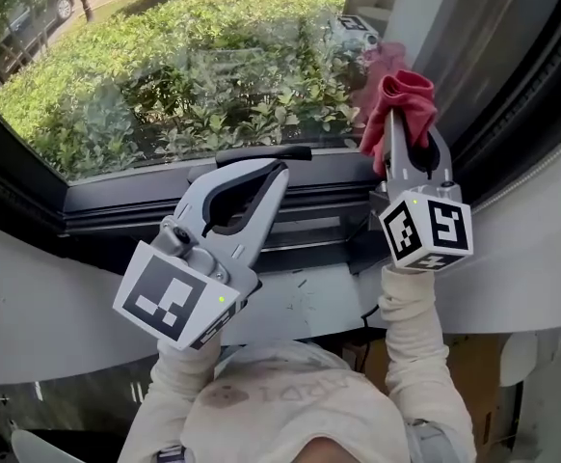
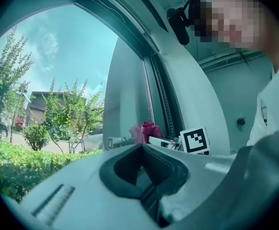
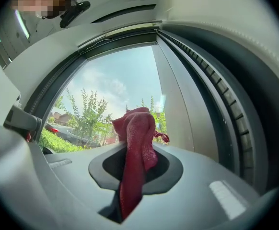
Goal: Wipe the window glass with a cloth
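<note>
The window glass (image 1: pixel 165 66) fills the upper part of the head view, with green shrubs behind it. My right gripper (image 1: pixel 408 122) is raised at the pane's right side, shut on a red cloth (image 1: pixel 403 99) that bunches over its tips and touches or nearly touches the glass. In the right gripper view the cloth (image 3: pixel 137 143) hangs down between the jaws, in front of the glass (image 3: pixel 115 85). My left gripper (image 1: pixel 280 169) is shut with nothing in it, its tips just below the black window handle (image 1: pixel 261 153). From the left gripper view the cloth (image 2: pixel 146 131) shows ahead.
A dark window frame and sill (image 1: pixel 309 215) run below the glass. At the right a dark side frame (image 1: pixel 521 95) rises beside the cloth. A parked car (image 1: pixel 11 37) stands outside at the upper left. A person's sleeves and torso (image 1: pixel 290 403) fill the bottom.
</note>
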Motion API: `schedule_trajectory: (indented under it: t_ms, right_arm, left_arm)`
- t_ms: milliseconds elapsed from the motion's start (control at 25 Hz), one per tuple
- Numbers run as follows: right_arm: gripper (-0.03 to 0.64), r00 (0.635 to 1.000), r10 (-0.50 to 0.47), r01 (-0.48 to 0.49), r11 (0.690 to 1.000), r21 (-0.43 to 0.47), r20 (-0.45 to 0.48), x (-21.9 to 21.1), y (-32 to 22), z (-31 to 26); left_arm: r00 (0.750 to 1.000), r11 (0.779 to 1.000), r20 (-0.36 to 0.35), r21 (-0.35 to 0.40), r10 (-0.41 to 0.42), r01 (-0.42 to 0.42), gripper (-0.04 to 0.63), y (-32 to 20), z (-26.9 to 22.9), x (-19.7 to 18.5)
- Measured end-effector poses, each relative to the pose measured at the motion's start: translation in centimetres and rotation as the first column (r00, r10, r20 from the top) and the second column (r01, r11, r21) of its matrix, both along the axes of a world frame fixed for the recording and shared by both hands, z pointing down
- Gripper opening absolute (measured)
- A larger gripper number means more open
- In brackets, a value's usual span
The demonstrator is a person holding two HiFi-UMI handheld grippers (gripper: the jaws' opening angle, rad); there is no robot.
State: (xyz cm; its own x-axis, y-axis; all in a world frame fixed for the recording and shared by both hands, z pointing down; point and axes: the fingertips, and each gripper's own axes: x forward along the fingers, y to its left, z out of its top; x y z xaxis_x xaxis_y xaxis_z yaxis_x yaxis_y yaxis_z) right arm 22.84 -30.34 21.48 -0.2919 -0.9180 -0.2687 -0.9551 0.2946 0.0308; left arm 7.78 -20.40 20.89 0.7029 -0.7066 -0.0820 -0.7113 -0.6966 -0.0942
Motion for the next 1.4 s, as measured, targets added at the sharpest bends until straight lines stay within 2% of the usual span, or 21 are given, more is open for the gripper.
schedule_trajectory:
  t_ms: [200,480,680,840,1120,1240,1400]
  right_arm:
    - [0.064,0.999,-0.031,0.031,0.999,-0.015,0.007,-2.9,0.3,0.1]
    - [0.064,0.995,-0.102,0.102,0.995,0.013,-0.011,-8.8,1.2,-1.7]
    - [0.067,0.986,-0.16,0.162,0.985,0.052,-0.037,-14.0,2.1,-2.6]
    - [0.071,0.987,-0.138,0.145,0.987,0.072,-0.086,-17.1,2.6,-3.3]
    - [0.071,0.974,-0.206,0.212,0.975,0.061,-0.097,-23.8,3.2,-3.7]
    - [0.071,0.96,-0.26,0.266,0.963,0.05,-0.108,-27.6,3.9,-3.5]
    - [0.071,0.932,-0.355,0.358,0.933,0.034,-0.076,-32.9,4.8,-2.9]
  left_arm:
    - [1.0,1.0,-0.011,-0.001,0.001,-0.001,0.002,0.3,0.3,-1.5]
    - [0.999,1.0,-0.031,0.001,-0.028,0.028,0.002,1.1,-0.1,-5.2]
    - [0.997,0.998,-0.046,0.005,-0.068,0.068,0.001,1.9,0.3,-9.0]
    - [0.993,0.995,-0.053,0.001,-0.103,0.103,0.002,2.5,0.4,-12.4]
    - [0.987,0.989,-0.069,-0.008,-0.145,0.145,0.002,3.4,0.7,-17.6]
    - [0.983,0.986,-0.07,-0.01,-0.169,0.168,0.002,4.1,0.8,-19.7]
    - [0.979,0.981,-0.068,-0.012,-0.194,0.194,0.002,5.1,0.8,-22.2]
